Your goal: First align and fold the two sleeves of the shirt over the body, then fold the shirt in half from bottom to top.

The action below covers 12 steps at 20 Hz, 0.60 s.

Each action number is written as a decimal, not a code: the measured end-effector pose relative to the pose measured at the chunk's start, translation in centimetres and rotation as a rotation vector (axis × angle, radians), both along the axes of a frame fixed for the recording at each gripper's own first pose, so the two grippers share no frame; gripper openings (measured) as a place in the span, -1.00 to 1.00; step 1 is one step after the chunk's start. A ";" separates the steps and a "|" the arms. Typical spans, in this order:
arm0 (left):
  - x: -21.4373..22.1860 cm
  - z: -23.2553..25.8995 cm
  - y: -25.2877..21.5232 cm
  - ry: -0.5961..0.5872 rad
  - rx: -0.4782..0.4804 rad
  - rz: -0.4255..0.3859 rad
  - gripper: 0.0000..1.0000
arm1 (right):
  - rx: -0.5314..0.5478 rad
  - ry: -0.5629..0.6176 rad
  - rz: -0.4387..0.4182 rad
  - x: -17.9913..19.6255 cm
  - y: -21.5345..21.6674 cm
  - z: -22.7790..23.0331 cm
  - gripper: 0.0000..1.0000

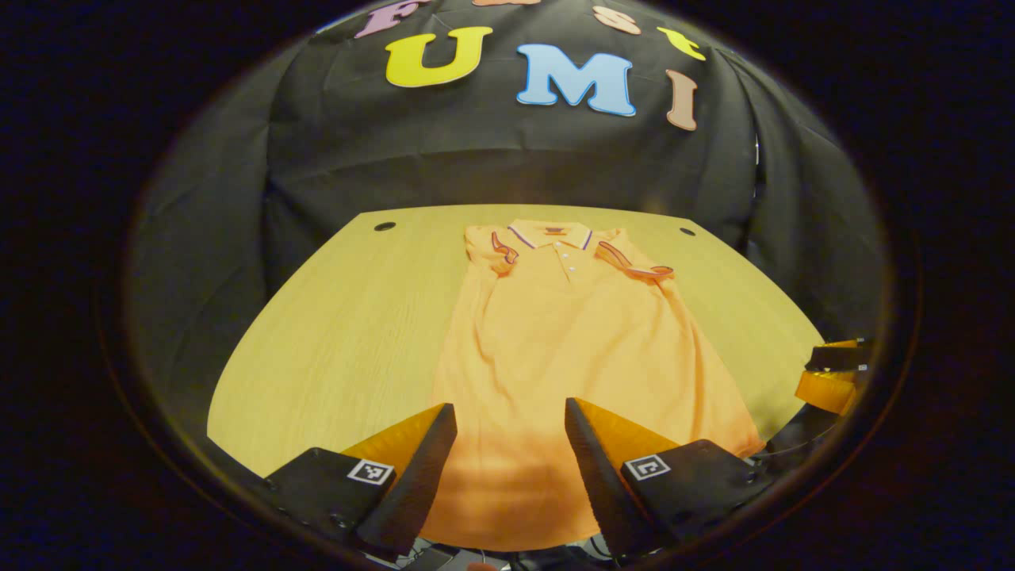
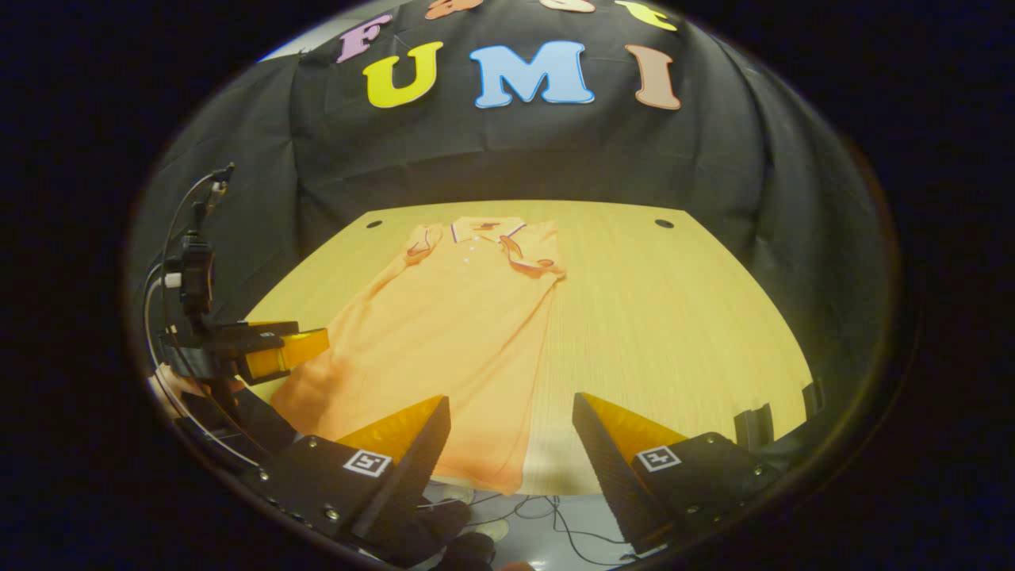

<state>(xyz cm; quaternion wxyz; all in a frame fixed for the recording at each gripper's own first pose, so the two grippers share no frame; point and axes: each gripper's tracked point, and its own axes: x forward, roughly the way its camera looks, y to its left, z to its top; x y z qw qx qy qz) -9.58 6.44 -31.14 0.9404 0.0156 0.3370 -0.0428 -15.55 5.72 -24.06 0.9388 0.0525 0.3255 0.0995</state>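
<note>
Black-draped booth; wooden table (image 1: 333, 333) carrying one orange shirt (image 1: 555, 349), laid flat, collar toward the far edge, hem at the near edge. Both sleeves (image 1: 634, 266) are seen folded over the body, so the bottom-to-top fold is judged next. Left gripper (image 1: 511, 460) is held spread above the hem; right gripper (image 2: 511, 456) spread at the hem's right corner. Each hem corner must be pinched. No containers noted.

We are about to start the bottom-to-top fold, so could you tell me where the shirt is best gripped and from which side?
Grip the shirt at the two corners of its bottom hem, coming from the near table edge. It lies flat, collar far, sleeves already folded in, hem nearest. The left hand-held gripper and the right hand-held gripper both hang open at that end, so each could probably pinch one corner.
</note>
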 end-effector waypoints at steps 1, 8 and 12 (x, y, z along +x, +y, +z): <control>-0.8 -0.3 0.1 0.009 0.004 -0.007 0.80 | -0.003 0.013 -0.001 -0.3 0.0 -0.5 0.93; -5.0 -2.5 2.3 0.058 0.035 -0.049 0.83 | -0.006 0.088 -0.024 -1.5 0.8 -3.2 0.93; -6.6 -3.6 3.8 0.090 0.026 -0.056 0.81 | -0.008 0.129 -0.049 -1.7 1.3 -4.7 0.94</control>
